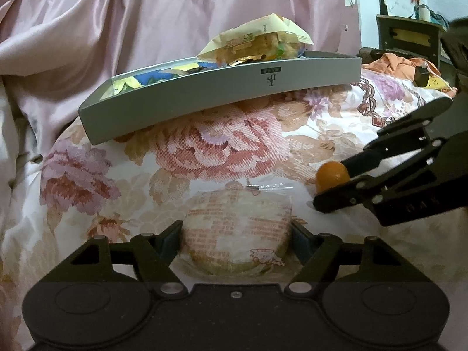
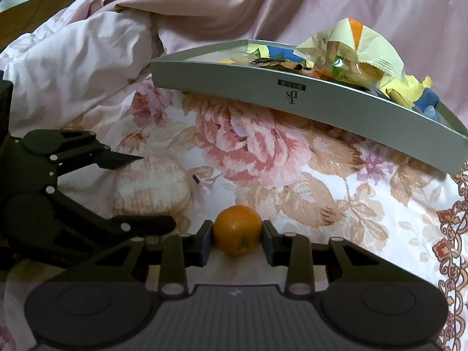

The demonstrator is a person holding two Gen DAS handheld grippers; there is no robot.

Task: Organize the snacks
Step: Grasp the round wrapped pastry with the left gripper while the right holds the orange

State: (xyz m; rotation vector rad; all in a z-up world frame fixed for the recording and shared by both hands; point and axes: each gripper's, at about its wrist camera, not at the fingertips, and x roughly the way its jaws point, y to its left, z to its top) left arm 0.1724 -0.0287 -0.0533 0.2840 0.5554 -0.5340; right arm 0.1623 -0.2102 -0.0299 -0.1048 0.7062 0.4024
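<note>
Fingers (image 2: pixel 267 234) tight against orange (image 2: pixel 237 229); other pair (image 1: pixel 172 235) flanking wrapped cake (image 1: pixel 237 239).

1. Grey tray (image 2: pixel 321 99): right end cut off by the right wrist frame edge; printed logo too small to read.
2. Snack wrappers (image 1: pixel 163 73) in the tray: mostly hidden behind its front wall.
3. Wrapped round cake (image 1: pixel 237 234): near edge hidden behind the left claw (image 1: pixel 237 241); wrapper print illegible.
4. Background shelf (image 1: pixel 409 36): contents blurred.

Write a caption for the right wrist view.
Right gripper clamps a small orange before the grey snack tray.
</note>
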